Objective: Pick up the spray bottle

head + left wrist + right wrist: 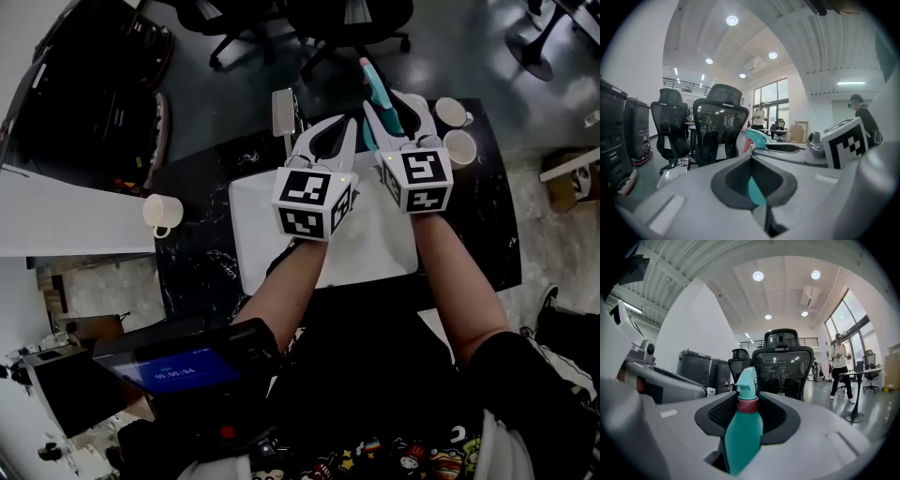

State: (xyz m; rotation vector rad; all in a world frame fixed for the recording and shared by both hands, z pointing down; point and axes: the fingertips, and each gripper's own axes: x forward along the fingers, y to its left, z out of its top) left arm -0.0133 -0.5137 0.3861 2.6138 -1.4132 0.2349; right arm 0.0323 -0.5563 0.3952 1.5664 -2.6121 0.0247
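Fingers [806, 437] of the right gripper [397, 112] clamp the teal spray bottle [743, 432].

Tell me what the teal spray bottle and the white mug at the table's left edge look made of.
Teal spray bottle: likely plastic, opaque with a soft sheen, moulded teal nozzle above a red collar; the right hand-held gripper is clamped on it.
White mug: probably glazed ceramic, going by its thick rim and smooth white surface, though it is too small to rule out plastic.
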